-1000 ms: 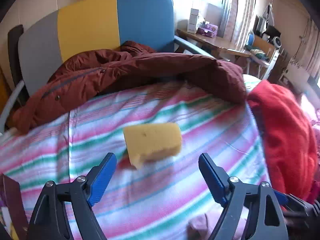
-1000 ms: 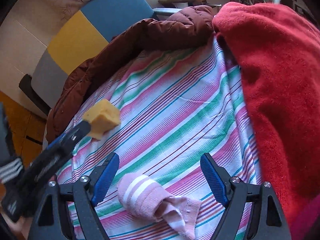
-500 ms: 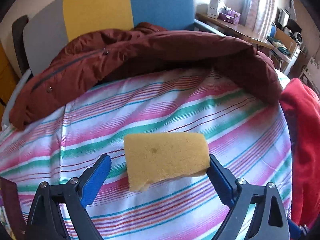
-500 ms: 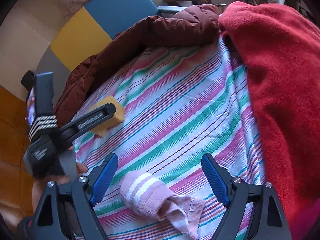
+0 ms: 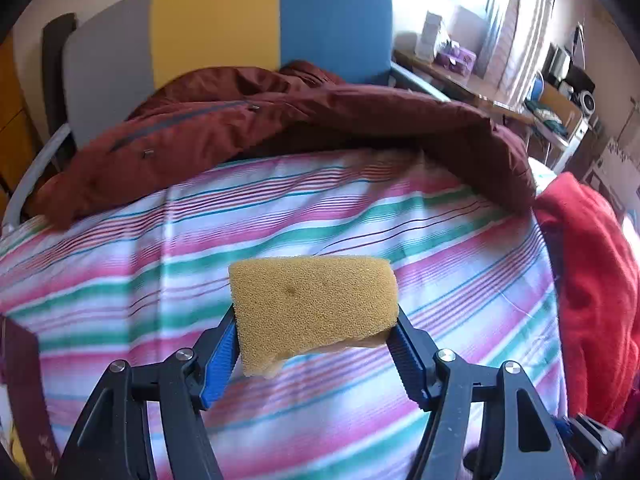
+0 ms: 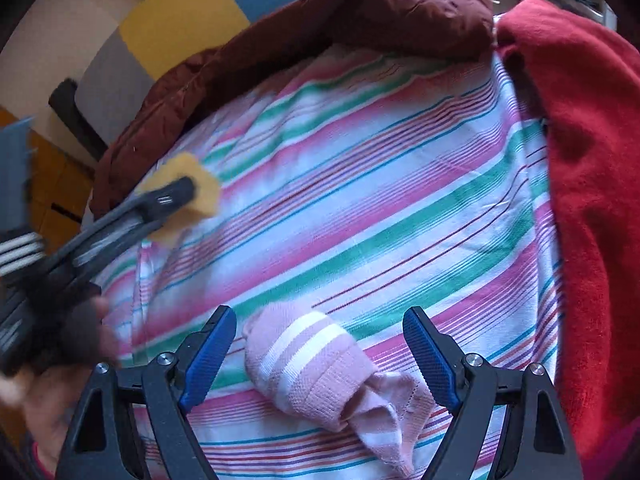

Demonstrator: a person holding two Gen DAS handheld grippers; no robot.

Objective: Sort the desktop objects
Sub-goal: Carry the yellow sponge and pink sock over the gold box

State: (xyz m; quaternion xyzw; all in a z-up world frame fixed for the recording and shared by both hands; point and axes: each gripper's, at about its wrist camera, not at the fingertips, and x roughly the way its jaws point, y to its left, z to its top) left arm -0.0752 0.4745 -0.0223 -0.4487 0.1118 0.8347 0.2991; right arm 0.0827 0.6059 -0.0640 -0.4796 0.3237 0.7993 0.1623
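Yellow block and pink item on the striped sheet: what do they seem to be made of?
The yellow block looks like open-cell foam, a sponge: matte, evenly pitted with fine pores, edges rounded. It sits between the closing jaws of the left gripper. The pink item looks like knitted fabric, probably a rolled sock: ribbed stitches, white bands, a limp loose end.

No legible text, label, brand or number in either view. Left wrist view: faint pale marks on the dark maroon object at the lower left edge, too blurred to read. White boxes on the desk at upper right carry print too small to make out. Right wrist view: a small pale mark on the left gripper finger at left, smeared by motion blur, unreadable.
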